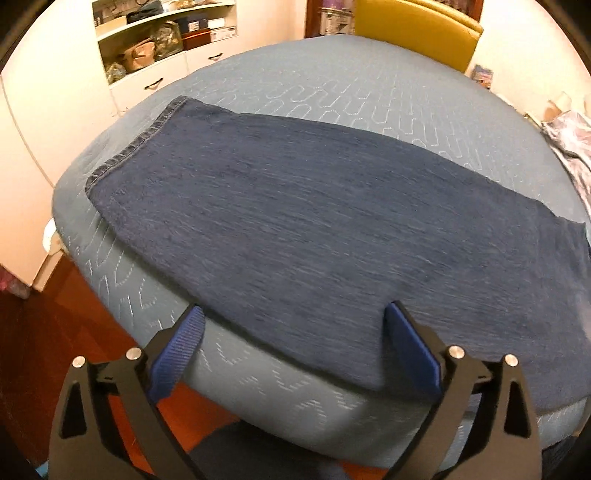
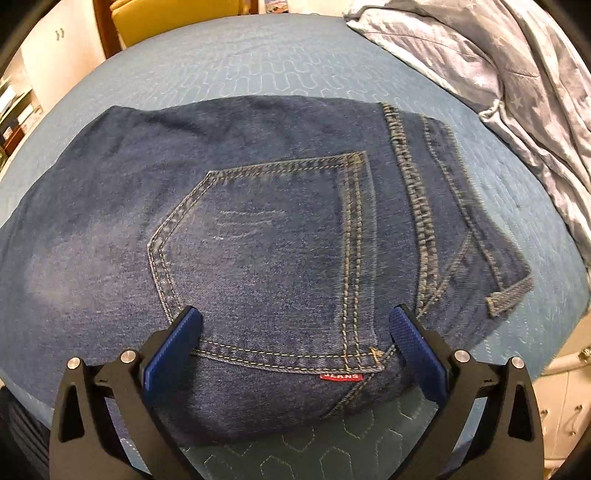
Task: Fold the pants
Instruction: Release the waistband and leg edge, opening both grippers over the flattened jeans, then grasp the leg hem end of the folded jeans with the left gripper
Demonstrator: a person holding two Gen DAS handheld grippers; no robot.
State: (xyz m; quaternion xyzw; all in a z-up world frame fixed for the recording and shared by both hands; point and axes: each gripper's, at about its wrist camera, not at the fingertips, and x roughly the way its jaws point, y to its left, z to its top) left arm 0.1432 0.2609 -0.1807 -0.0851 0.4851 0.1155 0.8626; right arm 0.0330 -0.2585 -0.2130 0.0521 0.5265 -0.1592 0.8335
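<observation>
Dark blue jeans (image 1: 295, 206) lie flat across a blue quilted bed cover (image 1: 332, 85), one leg over the other, the hem (image 1: 129, 151) at the far left. My left gripper (image 1: 293, 314) hovers open over the near edge of the leg, its blue pads wide apart and gripping nothing. In the right wrist view the seat of the jeans (image 2: 110, 166) fills the middle, with a back pocket (image 2: 258, 240), the waistband (image 2: 410, 192) to the right and a small red label (image 2: 340, 377). My right gripper (image 2: 295, 314) is open, its fingers straddling the pocket's lower end.
A crumpled grey star-print duvet (image 2: 498, 66) lies at the bed's far right. White shelves (image 1: 162, 40) full of boxes and a yellow headboard (image 1: 417, 33) stand beyond the bed. Red-brown wooden floor (image 1: 55, 314) shows at the near left, white drawers (image 2: 565, 398) at the near right.
</observation>
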